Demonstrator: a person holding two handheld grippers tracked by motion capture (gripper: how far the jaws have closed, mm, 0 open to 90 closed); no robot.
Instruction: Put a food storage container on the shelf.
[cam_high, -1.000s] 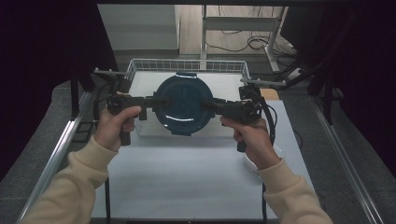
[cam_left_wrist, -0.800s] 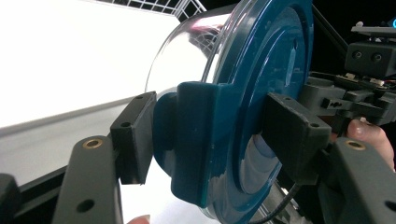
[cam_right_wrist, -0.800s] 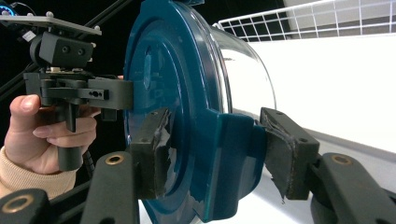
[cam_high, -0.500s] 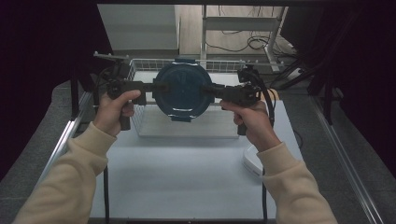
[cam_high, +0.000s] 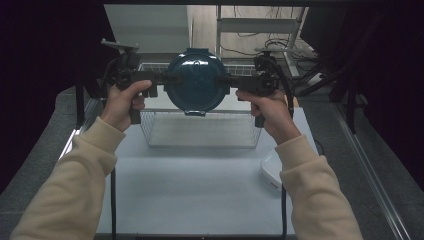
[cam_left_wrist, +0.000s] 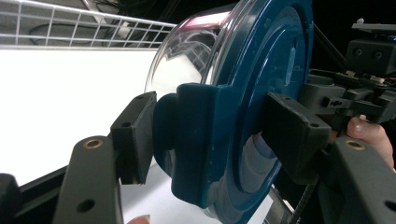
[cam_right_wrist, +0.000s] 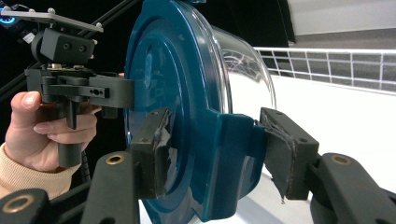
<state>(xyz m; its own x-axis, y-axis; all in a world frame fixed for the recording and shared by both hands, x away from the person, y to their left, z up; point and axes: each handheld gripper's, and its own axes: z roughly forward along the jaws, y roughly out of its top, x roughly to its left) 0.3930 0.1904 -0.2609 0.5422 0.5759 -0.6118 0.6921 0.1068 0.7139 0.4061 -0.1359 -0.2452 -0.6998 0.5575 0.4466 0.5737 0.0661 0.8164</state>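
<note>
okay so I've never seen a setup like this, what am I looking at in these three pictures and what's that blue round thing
A person holds hand-worked tongs, one in each hand. The high view looks down from above: left tongs and right tongs clamp opposite sides of a round container, a clear bowl with a dark blue lid, tipped on edge above a wire basket on the white table. A white object lies at its right. The other two pictures come from cameras on the tongs, showing the lid's side tabs gripped.

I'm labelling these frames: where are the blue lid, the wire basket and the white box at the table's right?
blue lid (cam_high: 195, 82), high view, middle of its face.
wire basket (cam_high: 200, 131), high view, near wall.
white box (cam_high: 270, 171), high view, top.
</note>
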